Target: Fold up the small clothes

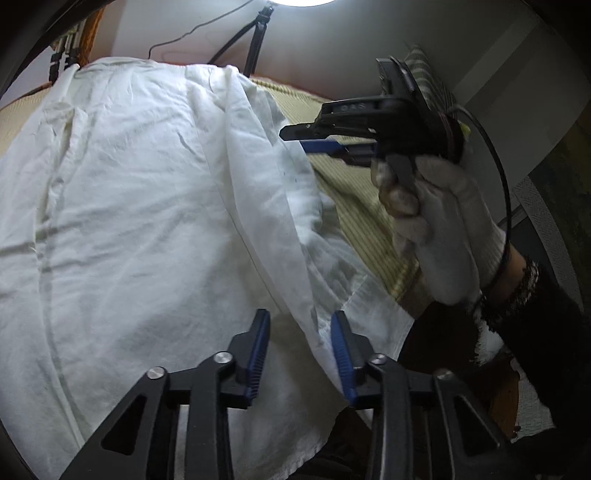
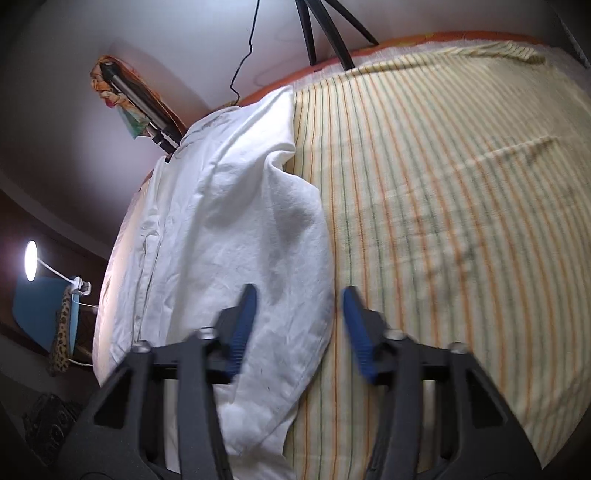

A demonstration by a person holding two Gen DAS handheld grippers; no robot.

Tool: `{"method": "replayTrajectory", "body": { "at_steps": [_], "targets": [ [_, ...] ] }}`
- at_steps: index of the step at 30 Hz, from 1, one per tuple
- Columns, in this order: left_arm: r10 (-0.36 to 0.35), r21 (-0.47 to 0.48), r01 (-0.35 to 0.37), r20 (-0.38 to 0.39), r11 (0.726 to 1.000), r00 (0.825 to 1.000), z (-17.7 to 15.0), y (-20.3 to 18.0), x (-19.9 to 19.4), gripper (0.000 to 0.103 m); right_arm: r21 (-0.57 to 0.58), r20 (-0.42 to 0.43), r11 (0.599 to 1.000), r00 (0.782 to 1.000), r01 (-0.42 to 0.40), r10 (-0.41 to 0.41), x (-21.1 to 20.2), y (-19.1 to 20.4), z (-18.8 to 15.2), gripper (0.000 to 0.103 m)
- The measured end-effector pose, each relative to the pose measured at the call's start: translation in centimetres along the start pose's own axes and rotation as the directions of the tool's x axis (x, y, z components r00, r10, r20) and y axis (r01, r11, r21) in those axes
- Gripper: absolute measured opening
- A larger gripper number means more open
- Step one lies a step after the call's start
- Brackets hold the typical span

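White garment (image 2: 229, 229) along bed's (image 2: 443, 184) left edge, striped sheet bare to its right, both grippers' fingers (image 1: 341, 354) apart, gripping nothing, no legible writing.

Striped bedcover (image 2: 443, 206), black tripod legs (image 2: 325, 33), lit desk lamp (image 2: 31, 259), perhaps a leopard-print cloth (image 2: 61, 339)

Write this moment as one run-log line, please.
left gripper: jaws open, above white garment fold | right gripper: jaws open, at garment edge | surface: striped bedcover
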State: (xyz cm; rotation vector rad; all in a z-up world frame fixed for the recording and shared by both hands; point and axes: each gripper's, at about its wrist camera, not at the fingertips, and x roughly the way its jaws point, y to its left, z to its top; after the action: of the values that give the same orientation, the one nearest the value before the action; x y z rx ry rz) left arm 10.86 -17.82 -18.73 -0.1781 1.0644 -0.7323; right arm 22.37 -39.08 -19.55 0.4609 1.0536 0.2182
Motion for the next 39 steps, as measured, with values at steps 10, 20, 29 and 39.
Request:
{"method": "replayTrajectory", "body": {
  "at_steps": [10,20,29,39],
  "targets": [
    [-0.203,-0.107,0.204,0.019,0.973,0.979,-0.6,1.6,-1.6,0.003,-0.151,0.030,0.987,0.998,0.058,-0.054,-3.0,3.8,2.3,0.003],
    [-0.107,-0.110,0.104,-0.025,0.989,0.994,-2.3,2.3,-0.4,0.003,-0.196,-0.003,0.958,0.977,0.209,-0.213,-0.1,3.2,2.4,0.003],
    [0.024,0.004,-0.024,0.038,1.000,0.999,-2.8,0.6,-3.4,0.023,-0.089,0.020,0.990,0.994,0.107,-0.105,-4.9,0.5,0.7,0.006],
    [0.060,0.195,-0.089,0.151,0.977,0.987,-2.9,-3.4,-5.1,0.042,0.047,0.066,0.995,0.994,-0.089,0.085,-9.8,-2.4,-8.2,0.021]
  ]
}}
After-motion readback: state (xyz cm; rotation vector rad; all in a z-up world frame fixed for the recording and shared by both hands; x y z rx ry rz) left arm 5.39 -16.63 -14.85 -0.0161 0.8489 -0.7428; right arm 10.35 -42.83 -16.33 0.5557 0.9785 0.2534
